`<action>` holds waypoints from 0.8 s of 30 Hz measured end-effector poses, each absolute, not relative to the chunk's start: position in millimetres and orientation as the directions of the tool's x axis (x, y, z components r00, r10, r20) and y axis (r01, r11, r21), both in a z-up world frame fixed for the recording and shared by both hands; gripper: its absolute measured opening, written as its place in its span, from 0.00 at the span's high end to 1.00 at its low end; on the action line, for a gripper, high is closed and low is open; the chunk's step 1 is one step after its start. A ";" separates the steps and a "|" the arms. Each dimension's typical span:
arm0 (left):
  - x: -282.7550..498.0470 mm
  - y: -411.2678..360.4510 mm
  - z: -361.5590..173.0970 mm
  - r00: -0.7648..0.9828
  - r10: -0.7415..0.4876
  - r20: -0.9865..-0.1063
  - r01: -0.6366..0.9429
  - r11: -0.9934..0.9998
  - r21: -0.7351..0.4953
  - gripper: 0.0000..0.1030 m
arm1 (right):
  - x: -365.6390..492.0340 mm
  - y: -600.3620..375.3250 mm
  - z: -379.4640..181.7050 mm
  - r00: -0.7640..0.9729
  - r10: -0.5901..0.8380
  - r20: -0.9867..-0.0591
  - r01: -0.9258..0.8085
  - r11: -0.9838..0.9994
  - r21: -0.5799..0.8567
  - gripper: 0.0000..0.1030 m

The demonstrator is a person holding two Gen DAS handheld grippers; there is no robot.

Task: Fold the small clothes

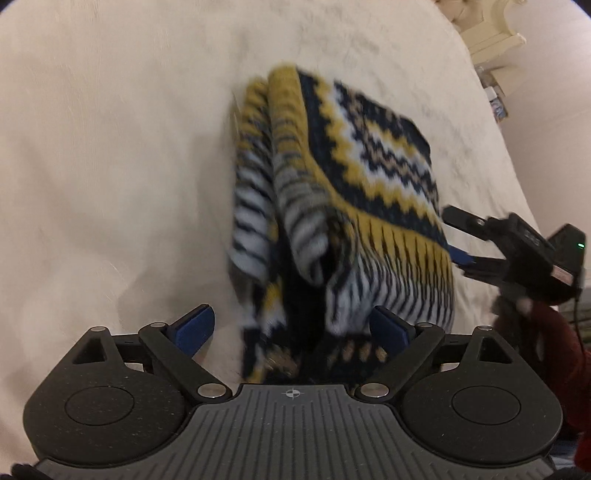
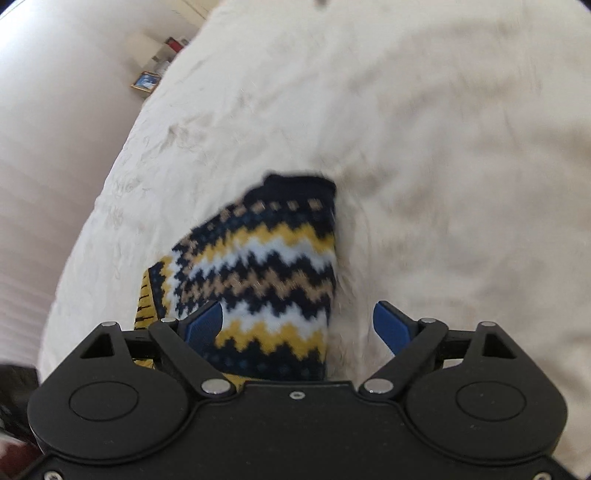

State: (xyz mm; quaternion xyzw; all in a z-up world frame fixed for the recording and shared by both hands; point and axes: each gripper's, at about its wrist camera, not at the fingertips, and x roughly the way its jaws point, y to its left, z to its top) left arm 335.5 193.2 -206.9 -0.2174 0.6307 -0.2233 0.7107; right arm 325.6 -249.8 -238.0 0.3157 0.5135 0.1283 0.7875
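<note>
A knitted sweater (image 1: 369, 162) in navy, yellow and white zigzags lies folded on a cream bedspread (image 1: 110, 166). Its striped folds bunch up toward the camera, blurred. My left gripper (image 1: 291, 326) is open, and the sweater's near edge sits loosely between its blue pads (image 1: 195, 325) with no pad pressing on it. My right gripper (image 1: 456, 238) stands open at the sweater's right edge. In the right wrist view the right gripper (image 2: 297, 321) is open over the sweater (image 2: 258, 266), whose patterned panel passes beside the left pad (image 2: 205, 323); the right pad is over bare bedspread (image 2: 443, 166).
A person's dark red sleeve (image 1: 554, 354) shows behind the right gripper. Cream carved furniture (image 1: 484, 33) stands beyond the bed's far right edge. A small framed picture (image 2: 146, 81) and shelves sit by the wall past the bed's left edge.
</note>
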 end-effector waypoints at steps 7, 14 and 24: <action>350.7 166.3 -224.2 0.100 -0.637 -0.765 0.063 0.771 -0.634 0.01 | 332.3 -238.5 -265.1 0.387 0.644 -0.660 0.120 0.674 0.728 0.10; 366.6 160.3 -225.3 0.016 -0.726 -0.688 0.023 0.688 -0.725 0.36 | 337.3 -235.5 -267.4 0.376 0.684 -0.626 0.131 0.629 0.766 0.45; 316.3 128.2 -178.2 0.041 -0.767 -0.641 0.106 0.641 -0.760 0.37 | 298.1 -237.5 -209.4 0.409 0.655 -0.635 0.023 0.689 0.725 0.54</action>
